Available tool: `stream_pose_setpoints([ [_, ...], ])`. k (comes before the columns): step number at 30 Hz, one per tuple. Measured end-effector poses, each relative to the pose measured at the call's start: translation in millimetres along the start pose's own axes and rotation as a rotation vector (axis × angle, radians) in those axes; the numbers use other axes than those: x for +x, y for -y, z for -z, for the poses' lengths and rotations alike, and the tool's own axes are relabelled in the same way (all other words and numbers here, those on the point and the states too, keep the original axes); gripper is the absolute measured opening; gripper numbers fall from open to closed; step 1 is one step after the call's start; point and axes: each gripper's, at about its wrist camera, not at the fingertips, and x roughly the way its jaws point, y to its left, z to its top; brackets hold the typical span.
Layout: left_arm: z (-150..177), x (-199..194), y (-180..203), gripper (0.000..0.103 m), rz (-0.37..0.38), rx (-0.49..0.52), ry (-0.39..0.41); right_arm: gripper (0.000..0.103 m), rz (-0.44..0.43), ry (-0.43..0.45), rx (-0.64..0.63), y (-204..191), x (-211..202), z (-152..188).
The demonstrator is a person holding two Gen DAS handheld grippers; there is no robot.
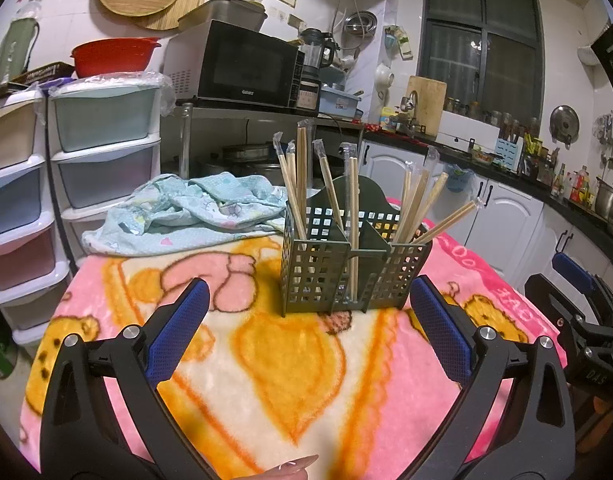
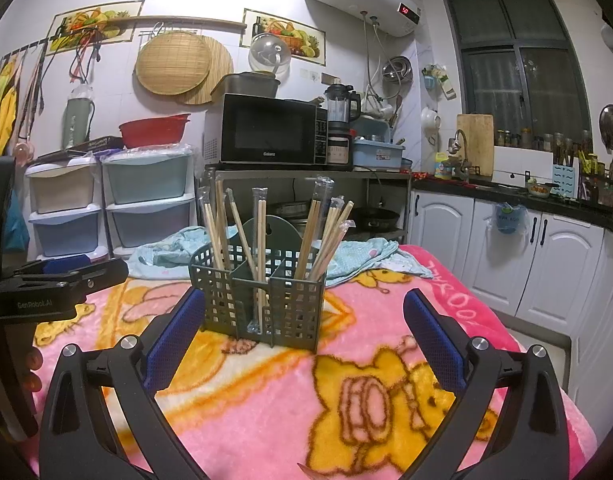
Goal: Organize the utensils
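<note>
A green lattice caddy (image 1: 352, 268) stands mid-table on the pink cartoon blanket (image 1: 290, 380), wrapped chopsticks (image 1: 300, 184) upright or leaning in its compartments. Just behind it lies a crumpled pale-blue cloth (image 1: 194, 212); farther back, a microwave (image 2: 272, 130) and stacked drawers (image 1: 106, 148). Left tongs (image 1: 306, 324) and right tongs (image 2: 304, 330) are both spread, holding nothing, near the caddy. The caddy's front wall hides the chopsticks' lower ends.

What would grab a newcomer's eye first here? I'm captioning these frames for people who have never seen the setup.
First the green slotted caddy standing mid-table, with wrapped chopsticks fanning out of its compartments. Under it lies the loud pink cartoon blanket covering the table, with a crumpled pale blue cloth behind the caddy. In the foreground, the left tongs and right tongs both gape open and empty.
</note>
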Motion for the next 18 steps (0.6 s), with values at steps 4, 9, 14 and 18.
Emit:
stream_pose_setpoints([
  [4, 0.3, 0.1, -0.3, 0.092, -0.001, -0.001, 0.002, 0.097, -0.001, -0.001, 0.0, -0.1, 0.1, -0.1],
  [9, 0.8, 0.3, 0.4, 0.092, -0.008, 0.006, -0.001, 0.097, 0.0, -0.002, 0.0, 0.0, 0.4, -0.2],
  [14, 1.1, -0.6, 0.3, 0.092, 0.004, -0.01, -0.015, 0.097, 0.01, 0.002, -0.004, 0.5, -0.8, 0.1],
  [18, 2.0, 2.6, -3.7, 0.092, -0.025, -0.028, -0.029, 0.097, 0.028, -0.007, 0.009, 5.8, 2.3, 1.5],
])
